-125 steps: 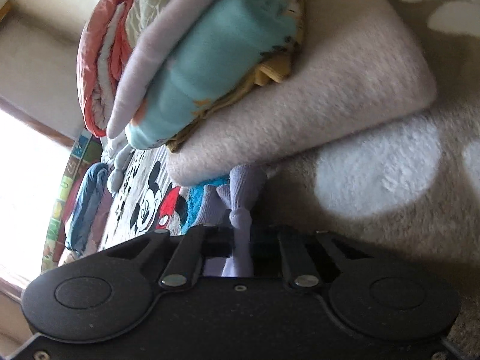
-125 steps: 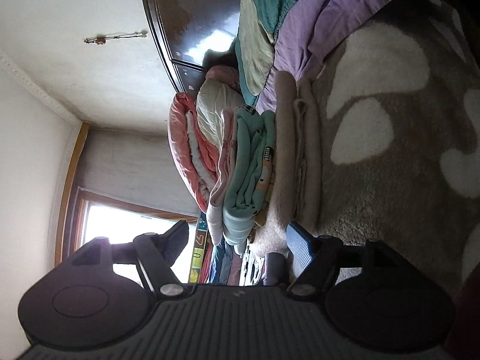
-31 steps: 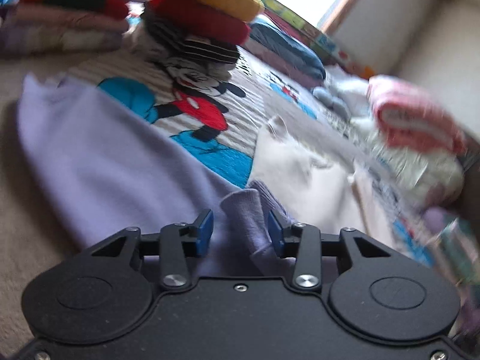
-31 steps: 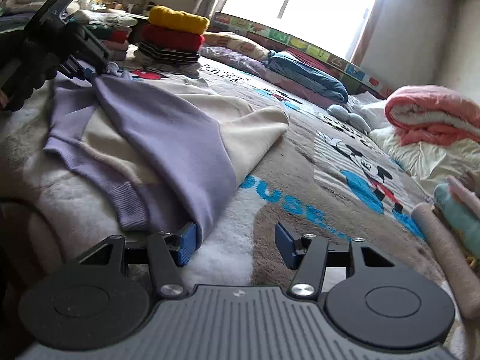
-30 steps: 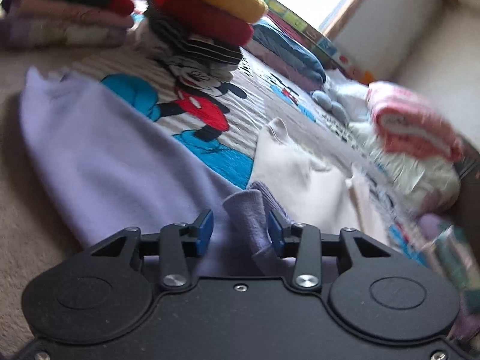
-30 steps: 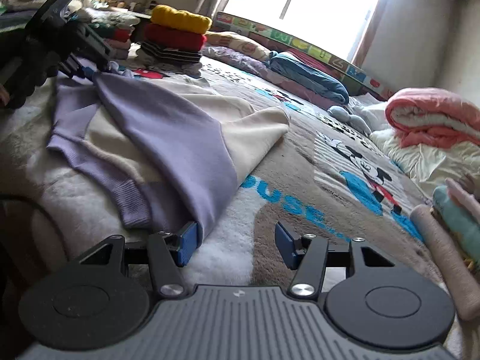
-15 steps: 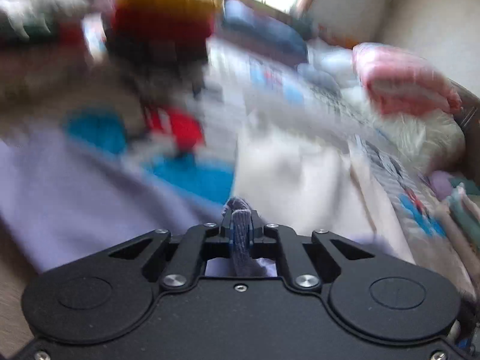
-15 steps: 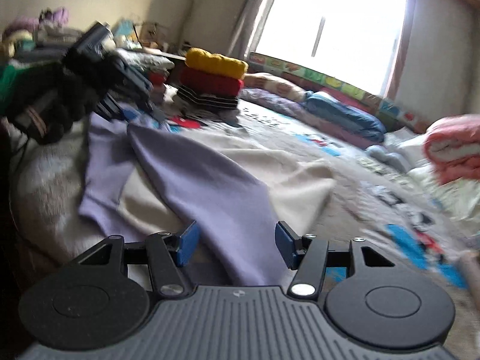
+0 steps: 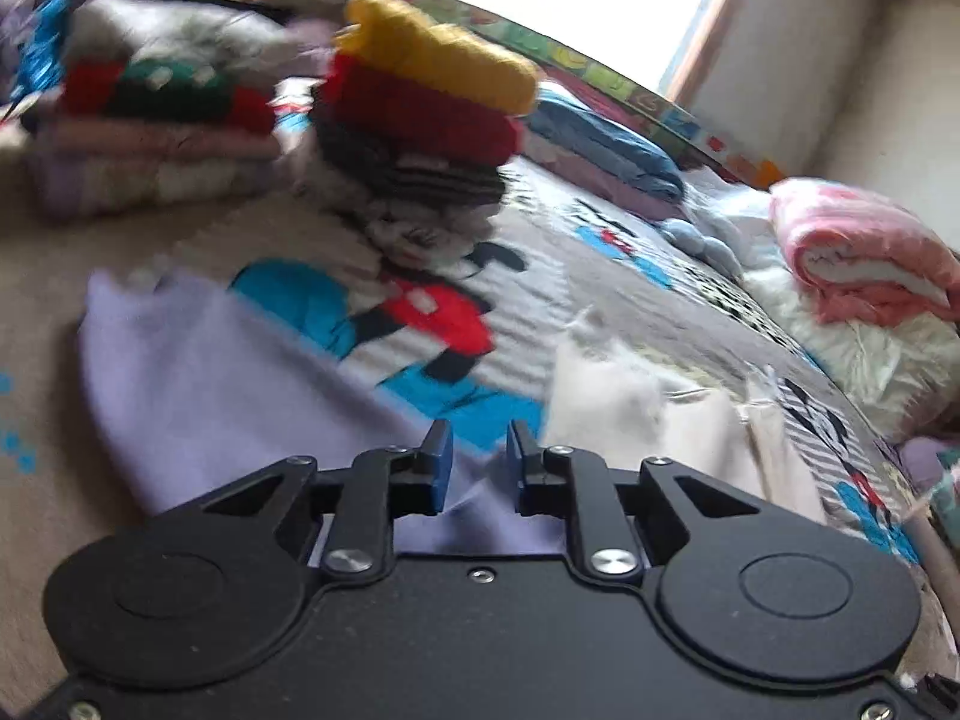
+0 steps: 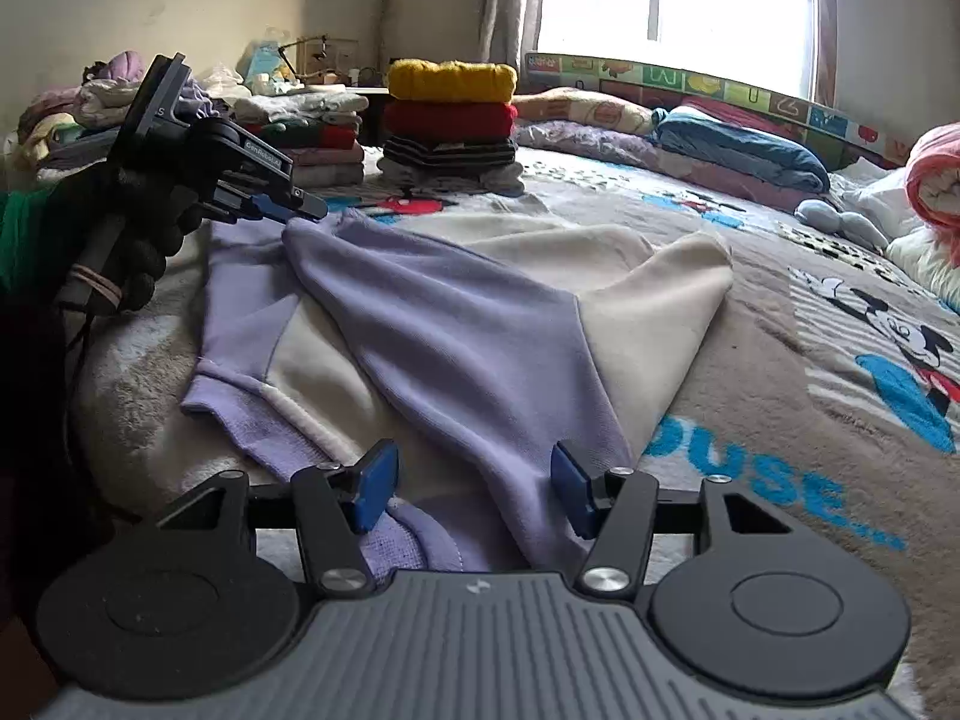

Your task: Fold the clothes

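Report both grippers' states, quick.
Left gripper: open, jaws just been opening, lavender sleeve lies between them unpinched.
Right gripper: open over the same sleeve, not gripping.

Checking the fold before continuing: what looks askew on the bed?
The lilac and cream sweatshirt lies crooked: one lilac sleeve runs diagonally across the cream body, bunching near the right gripper.

The bed (image 10: 780,324) carries a cartoon-print blanket (image 10: 852,360). Directly on it lie a lavender-and-cream sweatshirt (image 10: 456,336), spread flat, a stack of folded clothes (image 10: 450,120) behind, blue bedding (image 10: 738,150) and a pink quilt (image 9: 864,252).
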Demonstrator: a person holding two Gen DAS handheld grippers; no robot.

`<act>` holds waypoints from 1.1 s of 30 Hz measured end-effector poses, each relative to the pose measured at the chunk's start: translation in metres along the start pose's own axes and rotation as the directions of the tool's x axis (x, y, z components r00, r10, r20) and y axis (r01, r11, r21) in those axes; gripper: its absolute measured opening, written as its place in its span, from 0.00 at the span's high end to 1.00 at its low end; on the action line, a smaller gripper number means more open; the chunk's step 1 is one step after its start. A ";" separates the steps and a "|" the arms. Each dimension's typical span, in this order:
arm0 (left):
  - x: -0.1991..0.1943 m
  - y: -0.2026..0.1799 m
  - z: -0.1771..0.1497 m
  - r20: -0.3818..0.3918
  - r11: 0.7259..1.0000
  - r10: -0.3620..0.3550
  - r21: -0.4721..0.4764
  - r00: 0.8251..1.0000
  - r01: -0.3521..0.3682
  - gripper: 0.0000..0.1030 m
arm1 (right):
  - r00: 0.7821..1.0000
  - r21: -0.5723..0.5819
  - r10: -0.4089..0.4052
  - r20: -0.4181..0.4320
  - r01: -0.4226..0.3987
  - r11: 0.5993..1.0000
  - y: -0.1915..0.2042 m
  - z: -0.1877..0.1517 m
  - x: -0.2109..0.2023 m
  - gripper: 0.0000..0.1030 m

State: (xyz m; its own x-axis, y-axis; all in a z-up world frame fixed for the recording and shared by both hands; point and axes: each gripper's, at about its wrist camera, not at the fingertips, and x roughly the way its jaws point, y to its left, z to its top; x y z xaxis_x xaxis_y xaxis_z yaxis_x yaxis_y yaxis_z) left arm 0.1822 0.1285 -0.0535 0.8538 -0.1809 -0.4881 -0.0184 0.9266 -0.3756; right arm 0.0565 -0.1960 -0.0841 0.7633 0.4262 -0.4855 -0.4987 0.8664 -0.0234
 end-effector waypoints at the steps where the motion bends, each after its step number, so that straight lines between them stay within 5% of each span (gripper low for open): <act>1: 0.004 -0.011 0.005 -0.008 0.999 -0.016 0.030 1.000 0.016 0.84 | 1.000 -0.001 0.001 0.011 -0.001 1.000 -0.001 0.000 -0.002 0.45; 4: 0.019 -0.047 0.014 -0.046 0.990 -0.073 0.114 0.996 0.078 0.81 | 0.999 0.012 0.001 0.046 -0.001 1.000 -0.004 0.003 -0.002 0.45; 9: 0.062 -0.116 0.026 -0.126 0.958 -0.190 0.194 0.974 0.212 0.62 | 0.997 0.052 0.007 0.081 -0.011 0.999 -0.012 0.005 0.004 0.44; 17: 0.163 -0.189 0.034 -0.273 0.938 -0.307 0.075 0.912 0.339 0.59 | 0.996 0.141 0.057 0.075 -0.067 0.988 -0.025 -0.001 0.014 0.43; 23: 0.210 -0.209 0.026 -0.341 0.950 -0.275 0.047 0.899 0.309 0.59 | 0.993 0.181 0.095 0.073 -0.107 0.978 -0.030 -0.005 0.019 0.36; 25: 0.222 -0.208 0.022 -0.360 0.958 -0.262 0.019 0.895 0.288 0.62 | 0.991 0.194 0.105 0.077 -0.118 0.974 -0.031 -0.006 0.019 0.36; 27: 0.222 -0.204 0.020 -0.346 0.954 -0.288 -0.025 0.893 0.298 0.96 | 0.990 0.206 0.115 0.082 -0.129 0.970 -0.033 -0.007 0.019 0.35; 31: 0.209 -0.192 0.023 -0.263 0.945 -0.326 -0.111 0.908 0.307 0.96 | 0.989 0.224 0.125 0.083 -0.140 0.964 -0.034 -0.007 0.021 0.35; 33: 0.225 -0.196 0.013 -0.328 0.961 -0.273 -0.051 0.904 0.271 0.95 | 0.989 0.225 0.128 0.080 -0.143 0.964 -0.033 -0.008 0.021 0.35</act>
State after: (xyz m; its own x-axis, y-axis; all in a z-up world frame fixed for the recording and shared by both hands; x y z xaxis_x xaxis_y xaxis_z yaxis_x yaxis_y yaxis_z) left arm 0.3850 -0.0890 -0.0793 0.6066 -0.5243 -0.5976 0.1874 0.8248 -0.5335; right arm 0.0859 -0.2176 -0.1008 0.7236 0.5532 -0.4127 -0.4974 0.8326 0.2438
